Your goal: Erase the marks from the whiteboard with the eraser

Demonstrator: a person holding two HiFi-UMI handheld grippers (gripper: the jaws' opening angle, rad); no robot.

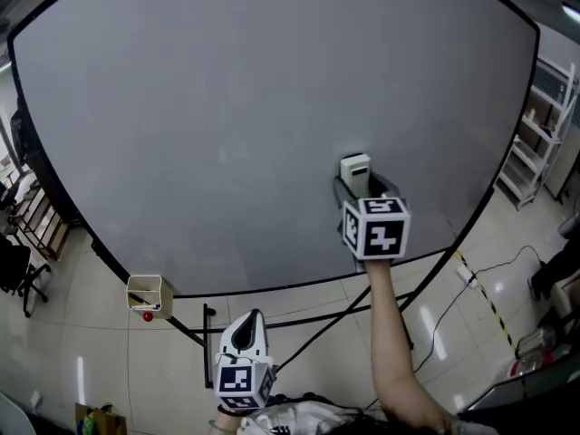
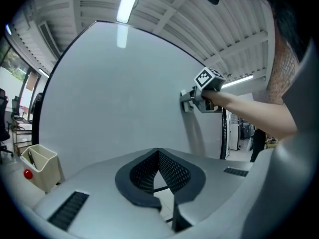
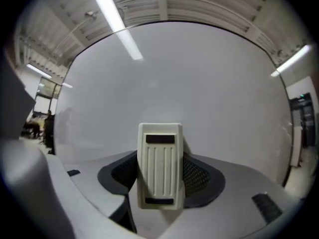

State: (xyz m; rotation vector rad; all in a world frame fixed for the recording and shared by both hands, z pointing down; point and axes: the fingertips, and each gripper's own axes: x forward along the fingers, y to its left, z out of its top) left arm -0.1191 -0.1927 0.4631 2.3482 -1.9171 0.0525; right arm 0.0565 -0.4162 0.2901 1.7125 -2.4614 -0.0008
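Eraser point(image 3: 159, 166) sits clamped in right gripper point(image 1: 356, 185) against whiteboard point(image 1: 227, 107).

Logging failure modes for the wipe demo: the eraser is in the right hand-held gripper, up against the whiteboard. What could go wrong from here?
1. The eraser sticks out well past the jaws of the right hand-held gripper. Pressing it on the whiteboard might lever it loose.
2. No marks stand out on the board, so strokes may miss faint residue.
3. The stand's braces cross near the person's feet, so a sidestep could catch one.
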